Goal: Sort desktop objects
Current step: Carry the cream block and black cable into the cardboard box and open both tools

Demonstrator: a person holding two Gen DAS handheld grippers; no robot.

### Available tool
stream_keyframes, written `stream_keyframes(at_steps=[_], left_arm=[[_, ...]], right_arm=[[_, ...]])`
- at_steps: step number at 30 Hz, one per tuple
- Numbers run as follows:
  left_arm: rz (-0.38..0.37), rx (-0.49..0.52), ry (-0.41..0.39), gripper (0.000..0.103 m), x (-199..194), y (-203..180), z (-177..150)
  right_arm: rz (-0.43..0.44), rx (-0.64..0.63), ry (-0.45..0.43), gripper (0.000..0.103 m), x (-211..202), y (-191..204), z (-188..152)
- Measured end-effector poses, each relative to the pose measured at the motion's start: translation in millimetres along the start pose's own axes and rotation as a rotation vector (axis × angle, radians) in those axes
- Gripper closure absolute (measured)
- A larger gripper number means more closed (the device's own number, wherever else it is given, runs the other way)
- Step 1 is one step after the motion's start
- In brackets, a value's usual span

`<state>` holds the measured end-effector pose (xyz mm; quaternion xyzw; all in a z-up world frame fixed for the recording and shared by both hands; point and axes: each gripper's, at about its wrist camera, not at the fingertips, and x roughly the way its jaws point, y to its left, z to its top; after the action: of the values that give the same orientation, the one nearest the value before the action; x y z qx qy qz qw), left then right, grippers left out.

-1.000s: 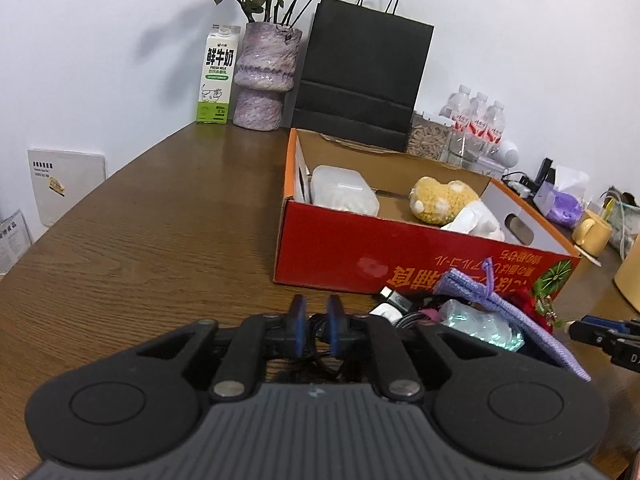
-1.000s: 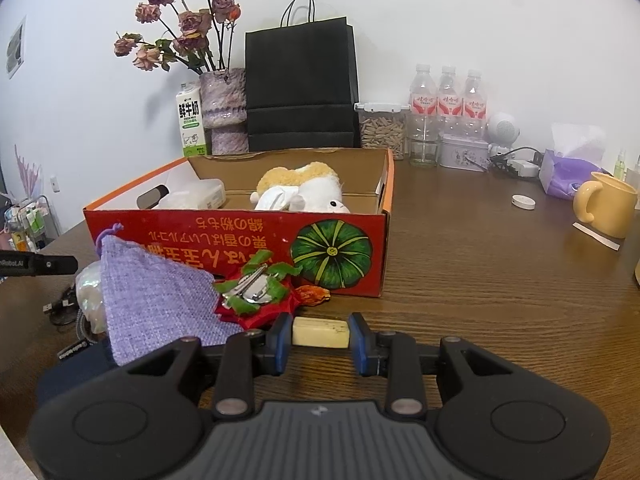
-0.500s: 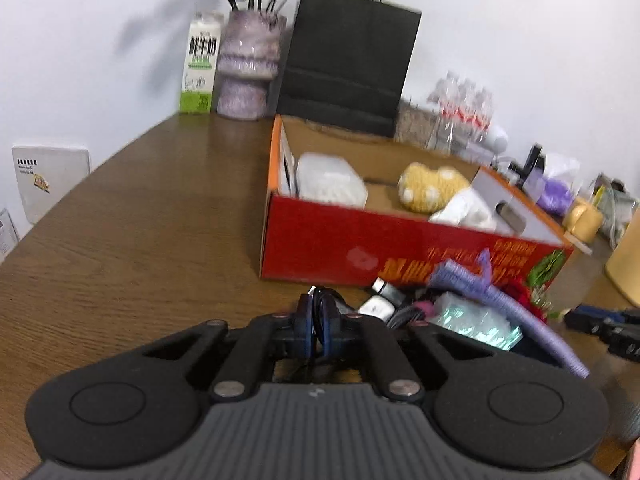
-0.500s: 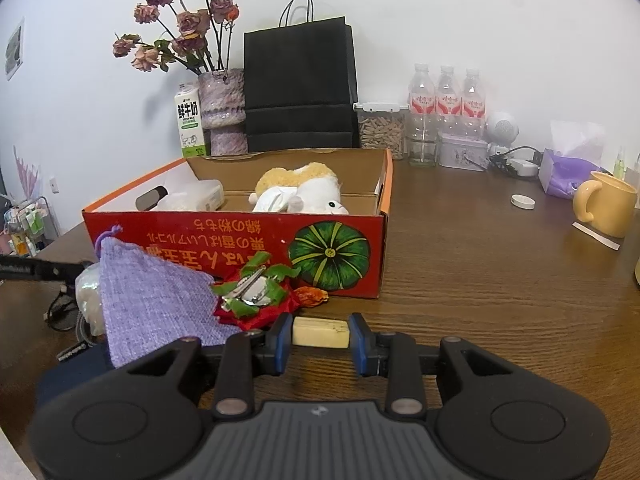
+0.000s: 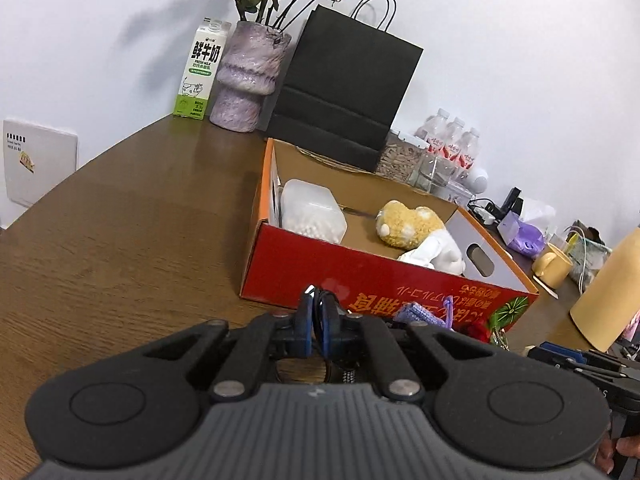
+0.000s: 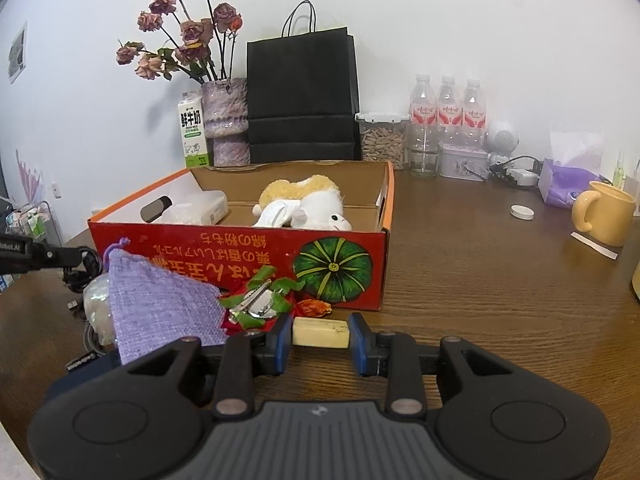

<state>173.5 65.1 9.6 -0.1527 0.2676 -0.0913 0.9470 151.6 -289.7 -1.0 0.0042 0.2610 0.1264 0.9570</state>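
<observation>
Two tools: both are loaded, I judge, and neither load is in the red box (image 6: 240, 256) yet.
Left tool (image 5: 318, 326): the blue pads are pressed together on a thin black cable (image 5: 320, 300); a loop of it rises above the tips, in front of the box wall.
Right tool (image 6: 320, 340): the pads clamp a cream block (image 6: 320, 327) by its two ends, just above the bench (image 6: 480, 288).
Box contents: a translucent container (image 5: 314, 210) and a yellow-and-white plush toy (image 6: 308, 202) already lie inside.
Risk, cable: I hold only a thin loop. The rest hangs below where I cannot see it, so it may catch on the pile or slip out when I lift it over the wall.
Risk, block: the hold is only on the ends; a knock on the box rim may turn it out of the pads.
In the way: a purple woven pouch (image 6: 160, 308), a red and green ornament with a metal clip (image 6: 256, 306) and an orange wrapper (image 6: 316, 308) lie close against the front wall, between my tools and the box.
Around: a yellow mug (image 6: 604, 214), a white cap (image 6: 522, 212), a black paper bag (image 6: 302, 96), a vase of dried roses (image 6: 224, 120) and a milk carton (image 5: 200, 76) stand well apart from the work.
</observation>
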Motion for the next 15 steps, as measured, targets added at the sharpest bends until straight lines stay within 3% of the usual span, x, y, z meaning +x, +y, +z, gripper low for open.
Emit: stream_keyframes(at_steps=[7, 15], left_arm=[[-0.039, 0.041, -0.102, 0.098, -19.1, -17.1, 16.8], [-0.089, 0.090, -0.208, 0.098, -4.0, -55.3, 51.2]], right_arm=[[-0.004, -0.001, -0.057, 0.074, -7.5, -0.4, 15.8], [0.040, -0.043, -0.192, 0.074, -5.4, 15.3, 71.5]])
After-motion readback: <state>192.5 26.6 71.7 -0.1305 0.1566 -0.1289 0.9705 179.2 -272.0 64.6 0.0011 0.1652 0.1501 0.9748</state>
